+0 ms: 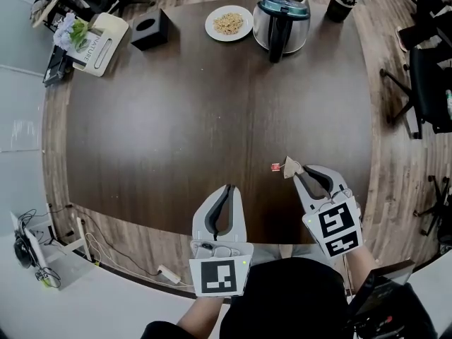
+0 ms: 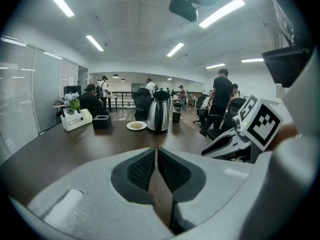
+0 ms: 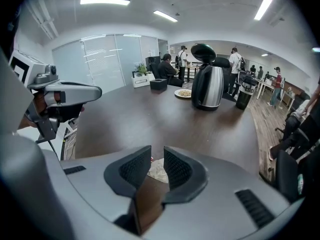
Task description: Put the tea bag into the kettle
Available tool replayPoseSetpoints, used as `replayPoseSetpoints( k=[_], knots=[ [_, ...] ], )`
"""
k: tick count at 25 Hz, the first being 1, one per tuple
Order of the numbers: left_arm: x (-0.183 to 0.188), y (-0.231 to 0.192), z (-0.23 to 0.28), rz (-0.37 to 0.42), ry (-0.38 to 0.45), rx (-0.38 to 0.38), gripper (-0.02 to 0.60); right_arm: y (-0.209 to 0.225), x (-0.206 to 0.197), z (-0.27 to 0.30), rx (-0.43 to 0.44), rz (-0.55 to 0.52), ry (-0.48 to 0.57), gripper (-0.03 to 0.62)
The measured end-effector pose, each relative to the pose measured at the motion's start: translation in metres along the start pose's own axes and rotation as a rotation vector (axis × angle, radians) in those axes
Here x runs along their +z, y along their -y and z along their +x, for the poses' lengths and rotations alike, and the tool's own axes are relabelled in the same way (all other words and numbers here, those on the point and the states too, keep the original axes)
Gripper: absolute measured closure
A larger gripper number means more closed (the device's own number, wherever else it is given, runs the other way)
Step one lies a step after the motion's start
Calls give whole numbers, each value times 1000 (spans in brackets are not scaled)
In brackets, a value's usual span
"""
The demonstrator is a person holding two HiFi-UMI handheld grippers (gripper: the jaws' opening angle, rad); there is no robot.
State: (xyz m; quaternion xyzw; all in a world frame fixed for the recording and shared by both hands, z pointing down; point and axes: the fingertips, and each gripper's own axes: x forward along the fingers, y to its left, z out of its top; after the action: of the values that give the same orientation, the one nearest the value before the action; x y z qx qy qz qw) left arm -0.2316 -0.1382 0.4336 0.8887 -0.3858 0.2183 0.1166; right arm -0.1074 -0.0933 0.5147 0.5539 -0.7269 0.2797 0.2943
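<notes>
The tea bag [image 1: 289, 167] lies on the dark surface [image 1: 176, 119] right at the tips of the right claw [image 1: 301, 175]. The kettle [image 1: 281, 18] stands far beyond it, and the left claw [image 1: 226, 191] is off to its left.

tan tea bag [image 1: 290, 167], seemingly lying flat, steel kettle [image 1: 281, 20] standing open

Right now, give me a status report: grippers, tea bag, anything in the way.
Left gripper shut, empty. Right gripper open, tips at the tea bag. Kettle at the table's far side, lid up; nothing between.
</notes>
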Motion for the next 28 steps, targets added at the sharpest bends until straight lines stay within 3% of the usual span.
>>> replayPoseSetpoints(
  k=[28],
  knots=[
    [-36, -11, 5, -28, -63, 27, 577, 0, -43, 53, 9, -46, -124, 514]
  ],
)
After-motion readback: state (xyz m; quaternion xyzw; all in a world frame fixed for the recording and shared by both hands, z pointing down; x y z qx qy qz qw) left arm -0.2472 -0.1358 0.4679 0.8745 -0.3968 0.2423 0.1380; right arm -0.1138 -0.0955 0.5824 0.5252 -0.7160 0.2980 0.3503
